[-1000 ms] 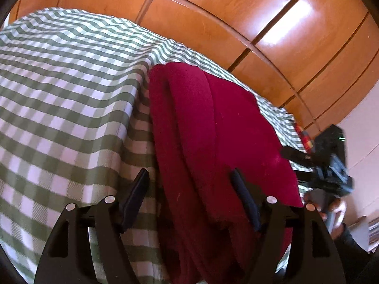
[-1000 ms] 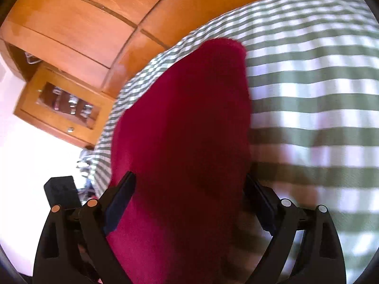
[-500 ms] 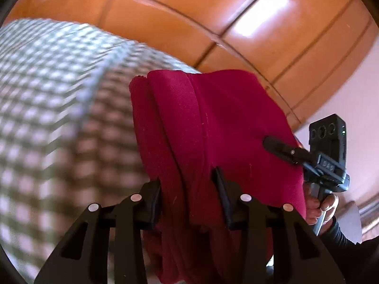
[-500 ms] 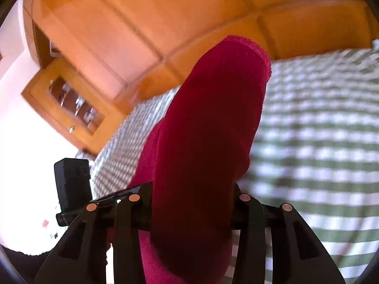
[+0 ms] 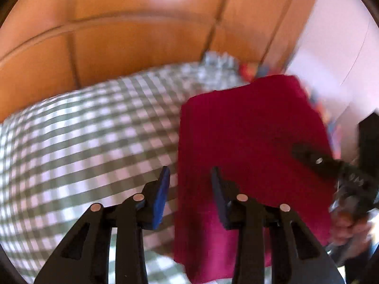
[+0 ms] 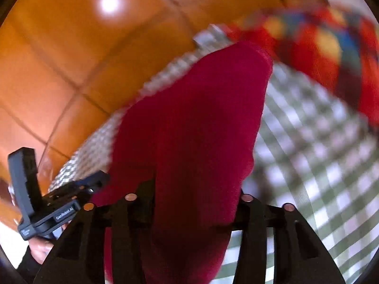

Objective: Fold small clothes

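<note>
A folded dark red garment (image 5: 248, 137) hangs above the green-and-white checked tablecloth (image 5: 83, 142). My left gripper (image 5: 190, 172) is at the garment's left edge and its jaws are closing. The edge runs between them against the right finger, and a strip of tablecloth shows beside the blue left pad. One of the right gripper's fingers (image 5: 315, 159) lies on the far side of the garment. In the right wrist view the garment (image 6: 194, 118) fills my right gripper (image 6: 194, 189) and hides its fingertips. These jaws are opening. The left gripper's fingers (image 6: 94, 182) touch the garment's left side.
A pile of red, blue and yellow clothes (image 6: 319, 42) lies on the tablecloth (image 6: 319, 153) just beyond the garment's far end. Orange wooden panelling (image 5: 142, 47) stands behind the table. A hand (image 5: 343, 224) grips the right tool at the right edge. The picture is motion-blurred.
Both grippers have swung across the table with the red garment, toward the colourful pile. The garment no longer fills the left jaws; only its edge lies between them.
</note>
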The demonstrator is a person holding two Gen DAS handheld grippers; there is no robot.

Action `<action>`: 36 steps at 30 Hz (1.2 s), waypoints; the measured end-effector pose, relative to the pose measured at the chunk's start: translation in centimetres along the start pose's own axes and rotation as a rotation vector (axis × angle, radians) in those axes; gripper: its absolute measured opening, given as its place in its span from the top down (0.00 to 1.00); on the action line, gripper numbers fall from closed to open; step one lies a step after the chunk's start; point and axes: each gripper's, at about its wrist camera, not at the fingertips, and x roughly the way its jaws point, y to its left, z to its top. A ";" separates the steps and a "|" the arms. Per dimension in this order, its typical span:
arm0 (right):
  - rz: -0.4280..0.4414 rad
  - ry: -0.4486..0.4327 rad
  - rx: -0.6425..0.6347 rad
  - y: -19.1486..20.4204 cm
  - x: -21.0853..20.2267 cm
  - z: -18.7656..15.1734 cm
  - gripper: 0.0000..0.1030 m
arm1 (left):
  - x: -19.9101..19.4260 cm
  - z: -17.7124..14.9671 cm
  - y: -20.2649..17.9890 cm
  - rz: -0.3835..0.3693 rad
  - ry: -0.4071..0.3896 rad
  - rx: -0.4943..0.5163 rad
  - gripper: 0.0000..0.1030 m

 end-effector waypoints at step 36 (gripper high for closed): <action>-0.420 -0.244 -0.188 8.4 -7.2 -5.3 0.18 | -7.2 -5.2 -2.5 0.271 -0.240 -0.060 0.29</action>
